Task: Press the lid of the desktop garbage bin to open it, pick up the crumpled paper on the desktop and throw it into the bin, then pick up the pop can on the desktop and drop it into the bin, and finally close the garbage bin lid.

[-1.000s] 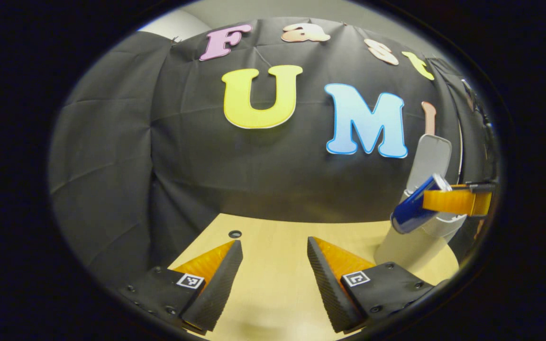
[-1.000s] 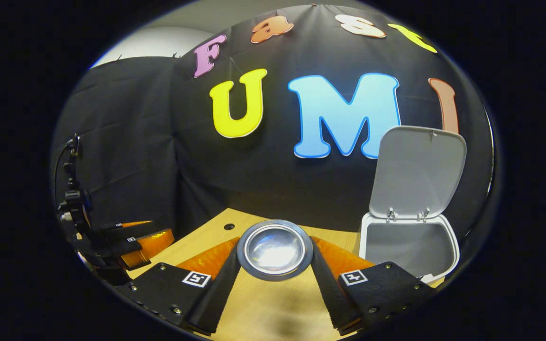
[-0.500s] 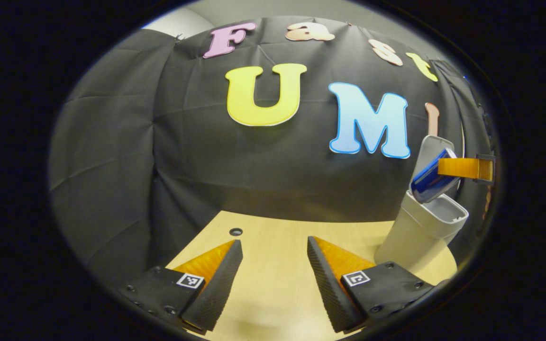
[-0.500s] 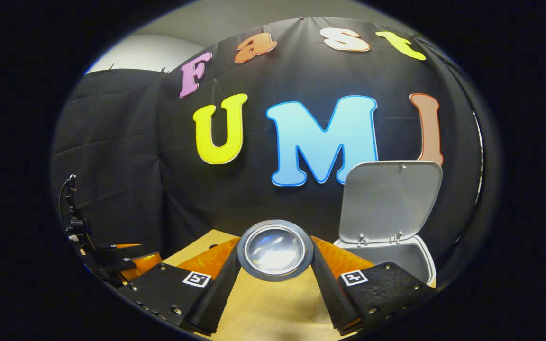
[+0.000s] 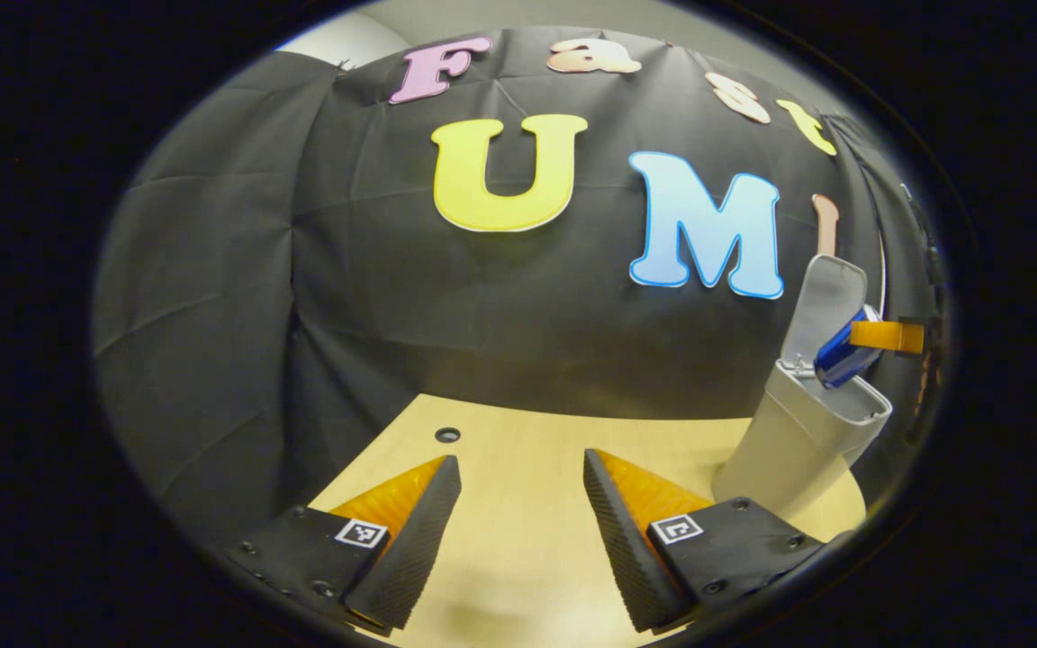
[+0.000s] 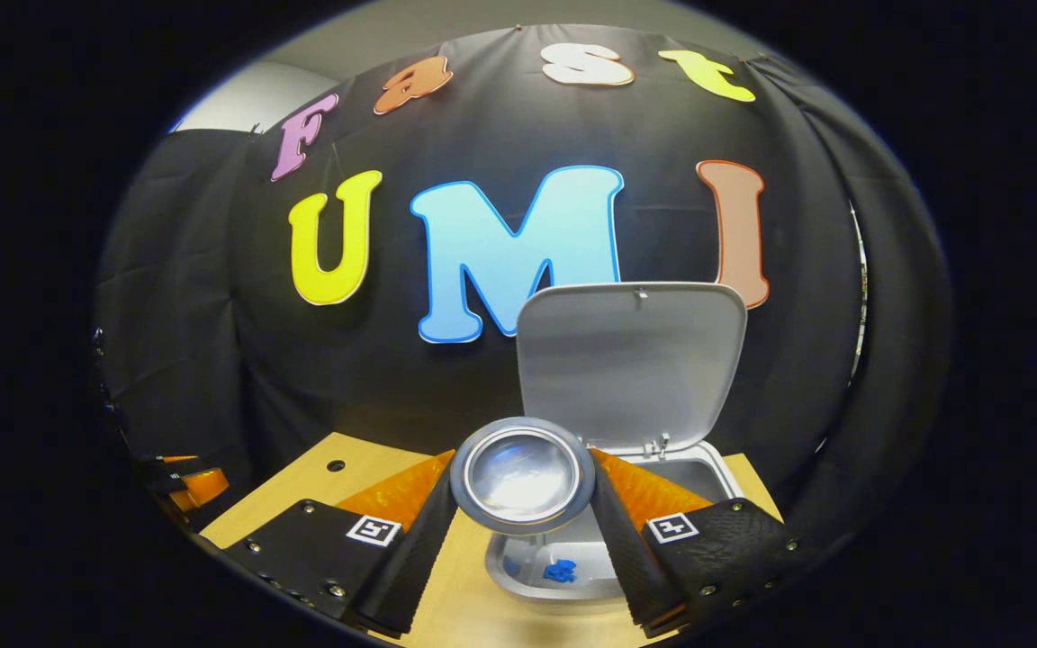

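Observation:
In the right gripper view my right gripper (image 6: 523, 481) is shut on the blue pop can (image 6: 523, 474), whose silver end faces the camera. The can hangs over the open mouth of the white garbage bin (image 6: 707, 472), in front of its raised lid (image 6: 631, 364). In the left gripper view the bin (image 5: 793, 445) stands at the far right with its lid (image 5: 829, 292) up, and the tilted can (image 5: 843, 355) sits just above the rim. My left gripper (image 5: 518, 472) is open over the wooden table (image 5: 518, 432), well left of the bin, holding nothing.
A small round hole (image 5: 447, 435) marks the table near its back edge. Black cloth closes off the back and sides close behind the bin. In the right gripper view my left gripper (image 6: 185, 481) shows at the far left edge. Small blue marks (image 6: 561, 571) show inside the bin.
My right gripper has carried the can rightward and lowered it, from beside the bin to over its open mouth. The left gripper has barely moved.

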